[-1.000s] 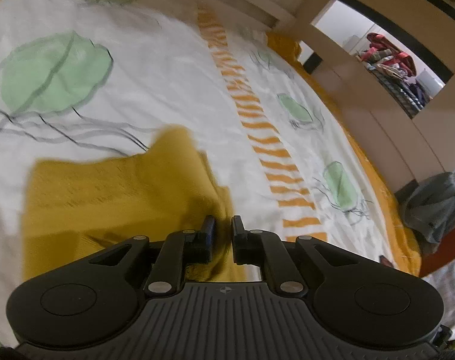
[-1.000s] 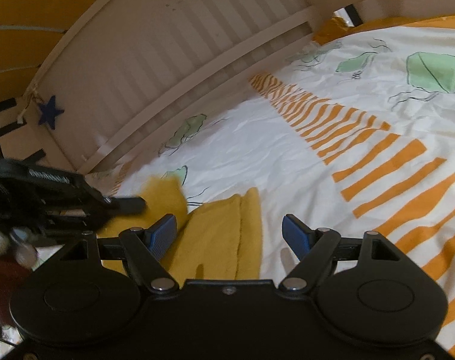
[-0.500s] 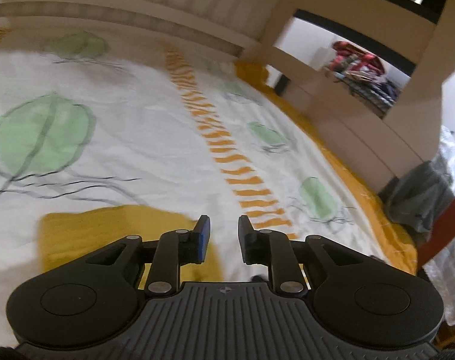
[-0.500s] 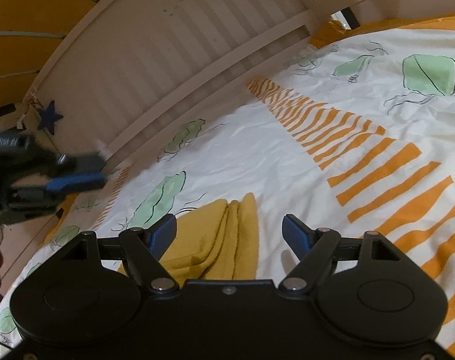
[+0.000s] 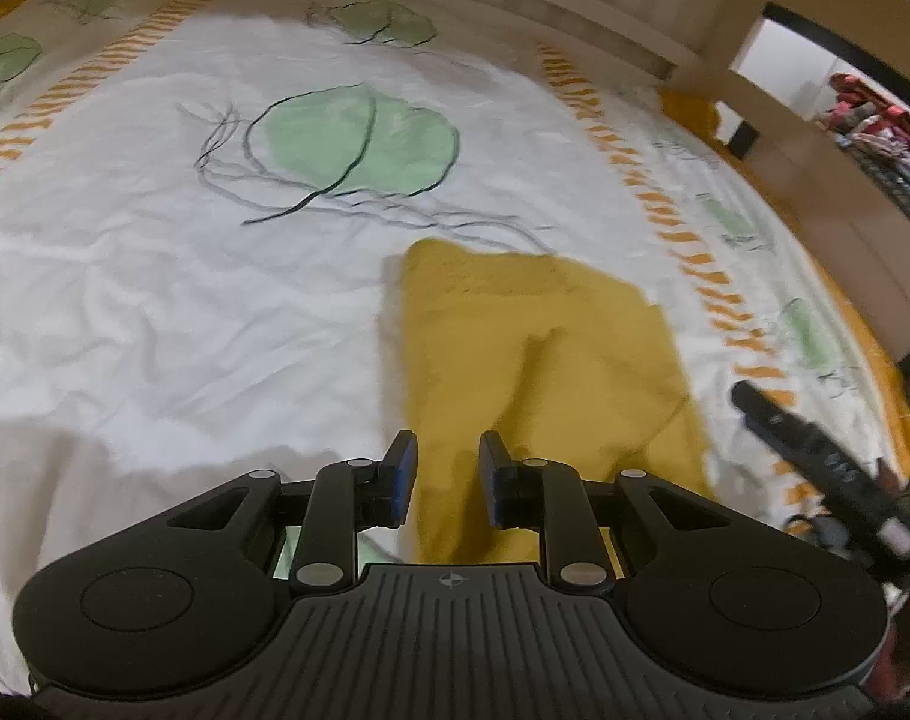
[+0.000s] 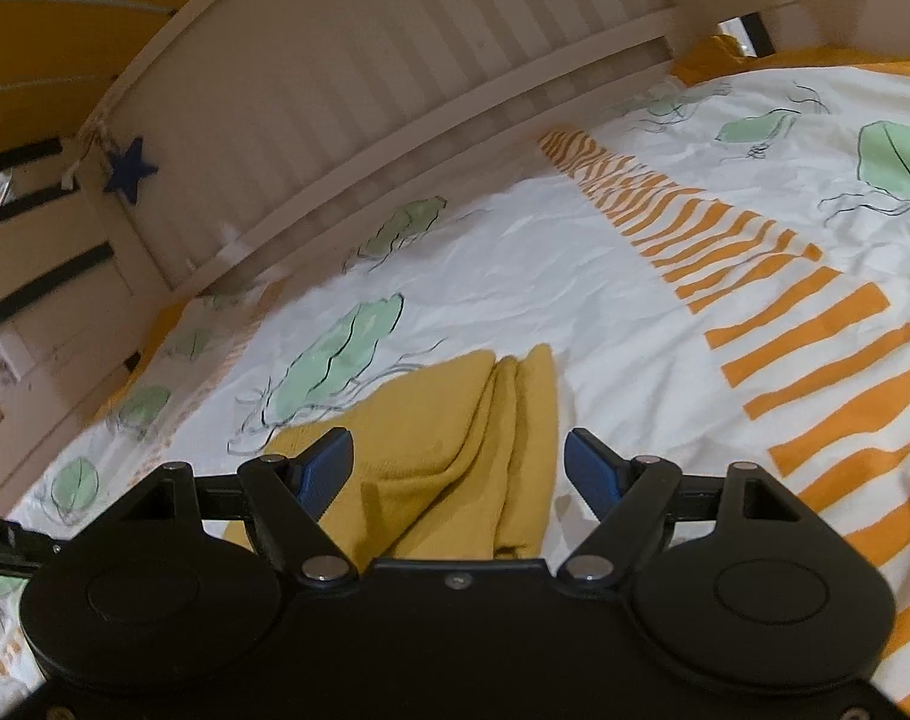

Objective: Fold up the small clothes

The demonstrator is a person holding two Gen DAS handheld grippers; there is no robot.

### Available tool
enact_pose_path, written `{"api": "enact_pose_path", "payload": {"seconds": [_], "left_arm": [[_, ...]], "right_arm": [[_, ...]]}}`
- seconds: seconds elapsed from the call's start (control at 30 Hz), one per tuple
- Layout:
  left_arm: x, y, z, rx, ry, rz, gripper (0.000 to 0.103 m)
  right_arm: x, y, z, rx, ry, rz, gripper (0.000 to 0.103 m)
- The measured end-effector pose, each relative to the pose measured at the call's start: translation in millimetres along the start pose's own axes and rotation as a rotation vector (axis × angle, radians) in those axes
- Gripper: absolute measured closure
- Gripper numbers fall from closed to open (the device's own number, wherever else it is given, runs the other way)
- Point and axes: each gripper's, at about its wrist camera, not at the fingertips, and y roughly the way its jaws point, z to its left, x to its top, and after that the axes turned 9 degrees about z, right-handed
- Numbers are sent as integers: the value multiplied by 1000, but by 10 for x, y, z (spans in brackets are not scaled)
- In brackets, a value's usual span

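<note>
A yellow garment is seen lying folded on the bed sheet, at the centre and lower centre of the left wrist view. Its far edge is set just below the large green leaf print. The left gripper is held released above the near part of the garment, a narrow gap being left between its blue-padded fingers; nothing is grasped. At the right edge of this view a dark, blurred part of the right gripper is seen just beside the garment.

In the right wrist view the garment is shown at lower centre, with layered folds running away from the camera. The right gripper is spread wide, released, with its fingers set to either side of the garment's near end; whether the cloth is touched cannot be told. An orange striped band is seen on the sheet at the right, and a slatted headboard with a blue star at the upper left.
</note>
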Motion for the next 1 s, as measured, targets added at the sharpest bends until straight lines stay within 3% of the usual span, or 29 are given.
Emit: {"api": "enact_pose_path", "payload": {"seconds": [0.27, 0.43, 0.53, 0.7, 0.9, 0.97, 1.0], "left_arm": [[-10, 406, -250, -37, 90, 8, 81], [-203, 594, -533, -178, 217, 98, 81], [-402, 556, -606, -213, 278, 98, 81], [-678, 430, -438, -300, 229, 111, 81], [-882, 246, -158, -237, 216, 72, 81], [-849, 180, -44, -231, 169, 43, 81], [-831, 148, 14, -230, 143, 27, 81]], "right_arm": [[-54, -67, 100, -31, -23, 15, 23], [-14, -178, 203, -48, -52, 33, 23], [28, -213, 289, -62, -94, 77, 20], [148, -57, 494, -68, -153, 142, 20], [173, 172, 701, -85, -186, 219, 21], [108, 168, 708, -73, -169, 258, 29], [70, 150, 704, -64, -165, 273, 40]]}}
